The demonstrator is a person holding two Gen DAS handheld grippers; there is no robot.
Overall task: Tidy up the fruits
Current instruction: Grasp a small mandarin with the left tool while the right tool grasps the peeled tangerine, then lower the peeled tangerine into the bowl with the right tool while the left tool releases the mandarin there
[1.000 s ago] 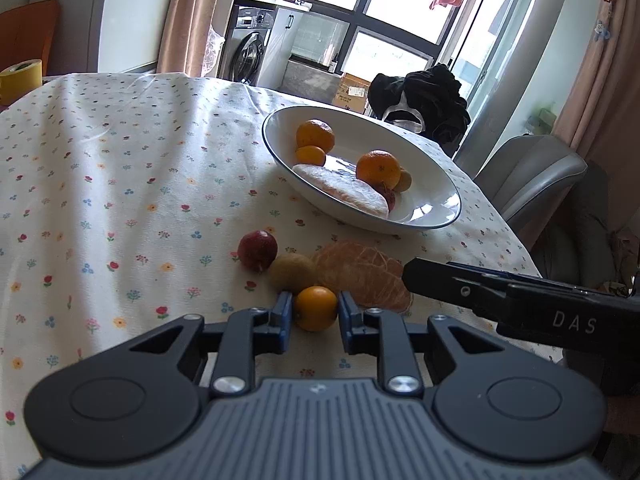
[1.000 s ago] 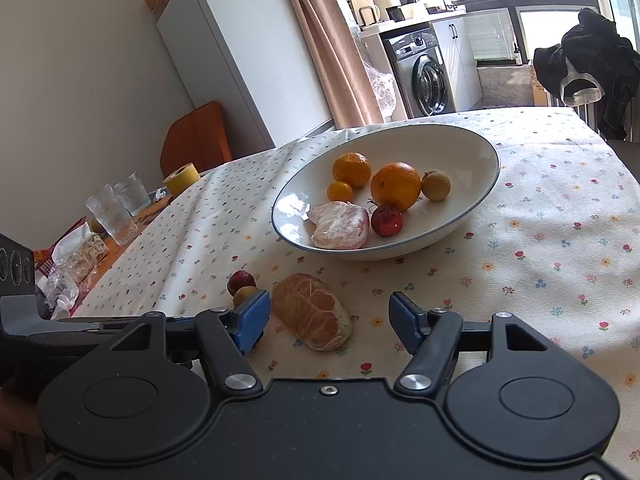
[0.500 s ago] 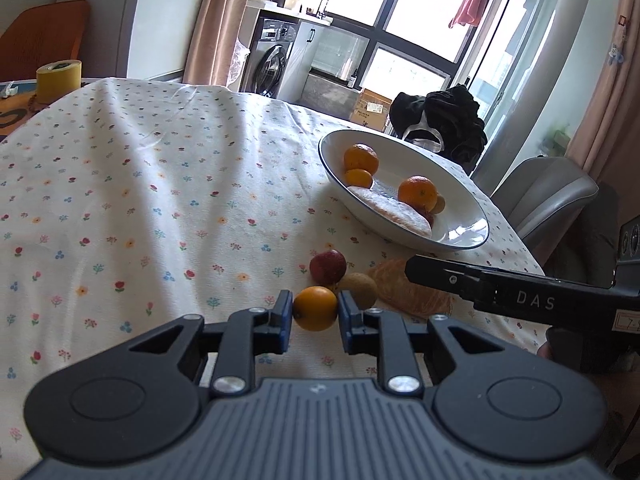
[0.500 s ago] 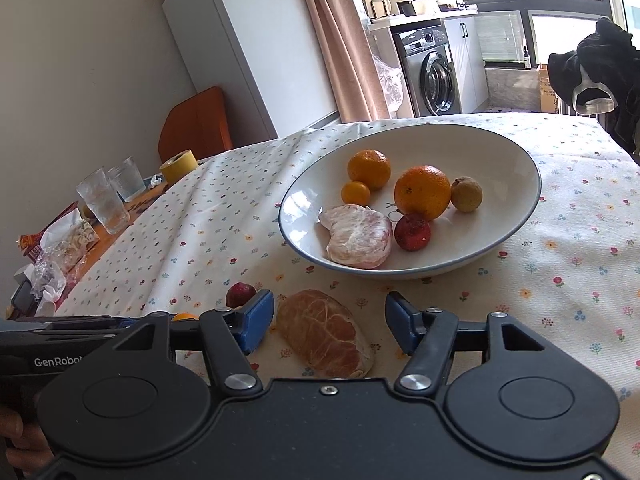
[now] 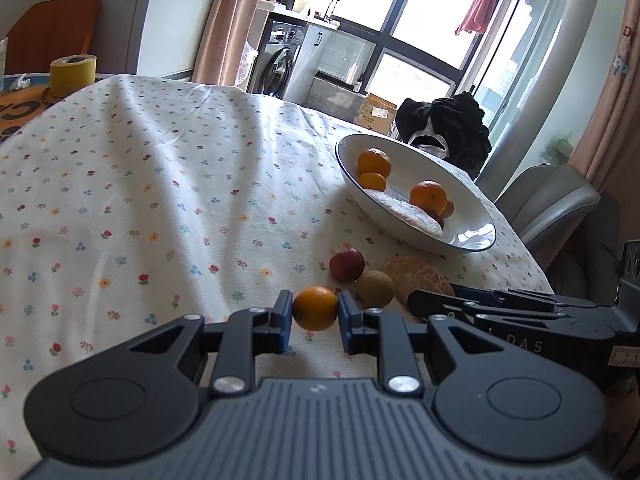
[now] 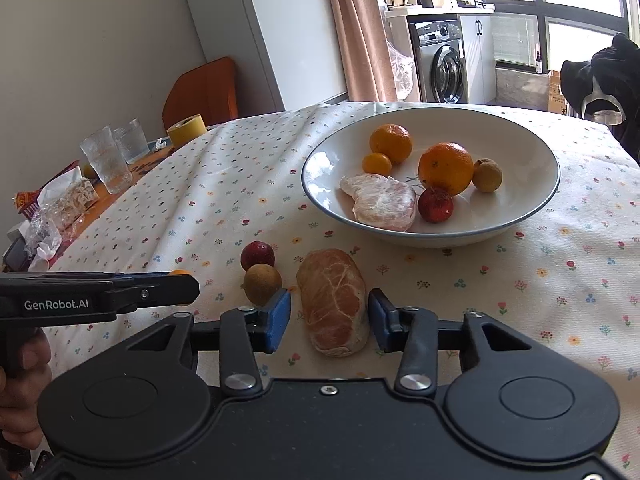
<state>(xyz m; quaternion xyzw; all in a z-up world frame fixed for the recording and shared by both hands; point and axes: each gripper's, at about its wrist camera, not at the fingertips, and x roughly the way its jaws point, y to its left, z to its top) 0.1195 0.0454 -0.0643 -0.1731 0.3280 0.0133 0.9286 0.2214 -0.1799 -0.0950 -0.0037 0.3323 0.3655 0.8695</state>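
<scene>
A: It's a home dining corner, with a washing machine and big windows behind and a table (image 6: 520, 280) under a flowered cloth. How far along is the sorting?

B: I'd judge past halfway. The white bowl (image 6: 532, 208) already holds a large orange (image 6: 445, 167), a mandarin (image 6: 390, 143), a small orange fruit (image 6: 376, 163), a peeled pomelo piece (image 6: 380, 202), a red fruit (image 6: 435, 205) and a yellowish one (image 6: 487, 175).

A: And what is left outside it?

B: Four things near the table's front edge. The left gripper (image 5: 315, 311) has its fingers closed on a small orange (image 5: 315, 308), held above the cloth and well short of the bowl. A small red fruit (image 6: 257, 254) and a brownish round fruit (image 6: 262, 278) lie touching each other on the cloth.

A: And the right gripper (image 6: 329, 314)?

B: Its fingers are partly open and straddle a peeled citrus chunk (image 6: 334, 300), with a gap still visible on the left side. Nothing is gripped yet, and the chunk rests on the table just in front of the bowl.
</scene>
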